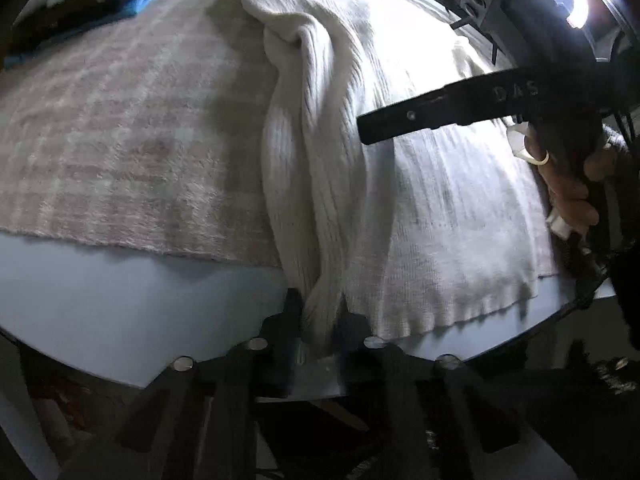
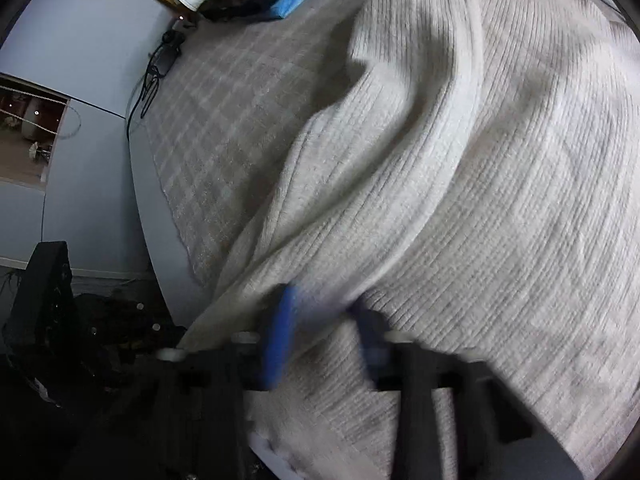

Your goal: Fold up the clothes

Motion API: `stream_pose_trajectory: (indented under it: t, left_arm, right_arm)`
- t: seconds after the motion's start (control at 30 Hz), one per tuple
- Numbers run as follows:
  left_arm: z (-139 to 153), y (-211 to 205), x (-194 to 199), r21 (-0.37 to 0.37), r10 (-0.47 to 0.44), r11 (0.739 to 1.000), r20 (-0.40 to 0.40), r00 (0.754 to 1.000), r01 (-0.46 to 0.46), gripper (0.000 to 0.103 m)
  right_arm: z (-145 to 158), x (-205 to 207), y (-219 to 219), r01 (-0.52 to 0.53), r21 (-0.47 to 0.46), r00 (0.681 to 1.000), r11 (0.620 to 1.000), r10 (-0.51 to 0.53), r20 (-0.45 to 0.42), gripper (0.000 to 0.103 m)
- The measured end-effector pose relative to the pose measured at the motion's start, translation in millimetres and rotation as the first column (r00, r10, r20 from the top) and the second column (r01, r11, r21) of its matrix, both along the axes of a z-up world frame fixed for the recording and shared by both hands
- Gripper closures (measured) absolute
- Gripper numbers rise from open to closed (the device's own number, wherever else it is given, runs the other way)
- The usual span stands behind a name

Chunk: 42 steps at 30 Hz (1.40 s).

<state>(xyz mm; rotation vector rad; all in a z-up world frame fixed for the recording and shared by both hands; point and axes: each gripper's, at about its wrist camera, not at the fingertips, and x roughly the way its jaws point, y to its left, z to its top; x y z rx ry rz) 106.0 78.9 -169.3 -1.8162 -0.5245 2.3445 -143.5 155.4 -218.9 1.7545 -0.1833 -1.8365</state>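
Mid-fold — the left gripper (image 1: 320,332) pinched the white sweater (image 1: 420,200) by a bunched ridge, the right gripper (image 2: 324,328) clenched its fabric — next, probably carrying both edges across together.

The only readable lettering is "DAS", in raised or embossed capitals on the side of a long black gripper finger (image 1: 460,110) that reaches in from the right of the left wrist view, above a cream ribbed sweater (image 1: 400,184). The letters are faint and slightly blurred. Nothing can be read in the right wrist view.
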Motion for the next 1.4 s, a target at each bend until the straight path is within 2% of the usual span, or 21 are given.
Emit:
stream_pose_trajectory:
  t: [0.07, 0.2, 0.27, 0.3, 0.33, 0.37, 0.43, 0.5, 0.57, 0.6, 0.73, 0.87, 0.9, 0.93, 0.97, 1.0, 1.1, 1.2, 1.27, 1.33, 1.4]
  left_arm:
    - [15, -1, 4, 0.045, -0.004, 0.999, -0.027, 1.0, 0.005, 0.094]
    - [34, -9, 10, 0.265, 0.05, 0.964, -0.076, 0.996, -0.028, 0.095]
    - [25, -4, 10, 0.226, 0.043, 0.974, -0.052, 0.998, -0.03, 0.088]
    - [17, 2, 10, 0.194, 0.016, 0.981, -0.025, 1.0, -0.011, 0.079]
    - [9, 5, 13, 0.171, 0.005, 0.985, 0.014, 1.0, -0.007, 0.077]
    - [0, 7, 15, 0.149, -0.004, 0.989, 0.055, 0.998, -0.005, 0.077]
    - [-1, 3, 21, 0.143, 0.011, 0.99, 0.055, 0.998, -0.019, 0.072]
    - [-2, -12, 25, 0.117, 0.053, 0.991, 0.041, 0.998, -0.057, 0.068]
    - [-6, -24, 24, 0.077, 0.093, 0.992, 0.048, 0.994, -0.097, 0.068]
    - [-7, -27, 22, 0.071, 0.098, 0.992, 0.038, 0.995, -0.1, 0.067]
    - [-11, -1, 3, 0.02, 0.082, 0.996, 0.015, 0.997, -0.082, 0.066]
    - [-11, 16, -9, 0.026, 0.033, 0.999, -0.009, 0.999, -0.032, 0.07]
    - [-11, 20, -12, 0.026, 0.02, 0.999, -0.018, 1.0, -0.019, 0.084]
    - [-13, 25, -14, 0.035, 0.006, 0.999, -0.011, 1.0, -0.005, 0.094]
    - [-13, 27, -15, 0.032, 0.002, 0.999, -0.011, 1.0, -0.001, 0.096]
    - [-8, 27, -13, 0.025, -0.001, 1.0, -0.024, 1.0, 0.001, 0.097]
    - [8, 21, -4, -0.012, 0.011, 1.0, -0.061, 0.998, -0.012, 0.097]
    - [14, 10, 8, -0.114, 0.049, 0.992, -0.052, 0.997, -0.055, 0.097]
    - [11, 3, 14, -0.178, 0.082, 0.98, -0.039, 0.996, -0.087, 0.096]
    - [16, 0, 16, -0.14, 0.096, 0.985, -0.048, 0.994, -0.102, 0.09]
    - [20, -2, 19, -0.095, 0.11, 0.989, -0.058, 0.992, -0.115, 0.085]
  right_arm:
    - [11, -5, 10, 0.002, -0.041, 0.999, 0.999, -0.001, 0.037, 0.098]
    - [47, -12, 23, -0.03, -0.007, 1.0, 1.0, 0.03, 0.007, 0.098]
    - [49, -16, 18, -0.061, 0.097, 0.998, 0.993, 0.063, -0.018, 0.093]
    - [41, -17, 11, -0.095, 0.201, 0.995, 0.975, 0.099, -0.011, 0.088]
    - [33, -18, 6, -0.118, 0.285, 0.992, 0.951, 0.125, -0.005, 0.082]
    - [31, -19, 7, -0.113, 0.316, 0.992, 0.942, 0.123, -0.012, 0.082]
    - [28, -20, 7, -0.096, 0.363, 0.993, 0.927, 0.115, -0.031, 0.082]
    - [40, -23, 4, -0.066, 0.299, 0.993, 0.952, 0.093, -0.077, 0.081]
    - [48, -27, -5, -0.065, 0.244, 0.991, 0.968, 0.091, -0.099, 0.066]
    - [49, -30, -11, -0.07, 0.226, 0.99, 0.972, 0.096, -0.105, 0.063]
    - [35, -39, -40, -0.102, 0.241, 0.987, 0.965, 0.128, -0.095, 0.063]
    - [9, -45, -53, -0.111, 0.311, 0.988, 0.944, 0.138, -0.067, 0.063]
    - [6, -47, -54, -0.11, 0.315, 0.988, 0.943, 0.138, -0.067, 0.063]
    - [8, -49, -53, -0.108, 0.304, 0.988, 0.947, 0.137, -0.075, 0.071]
    - [10, -50, -51, -0.105, 0.295, 0.988, 0.95, 0.133, -0.075, 0.094]
    - [12, -53, -47, -0.096, 0.273, 0.991, 0.957, 0.118, -0.066, 0.097]
    - [24, -61, -31, -0.048, 0.149, 0.998, 0.988, 0.054, -0.035, 0.097]
    - [31, -69, -19, 0.012, 0.021, 1.0, 1.0, -0.012, -0.007, 0.097]
    - [25, -76, -17, 0.062, -0.096, 0.997, 0.994, -0.056, 0.059, 0.097]
    - [12, -81, -22, 0.084, -0.102, 0.992, 0.991, -0.074, 0.1, 0.094]
    - [-7, -78, -42, 0.033, -0.049, 0.987, 0.998, -0.025, 0.162, 0.089]
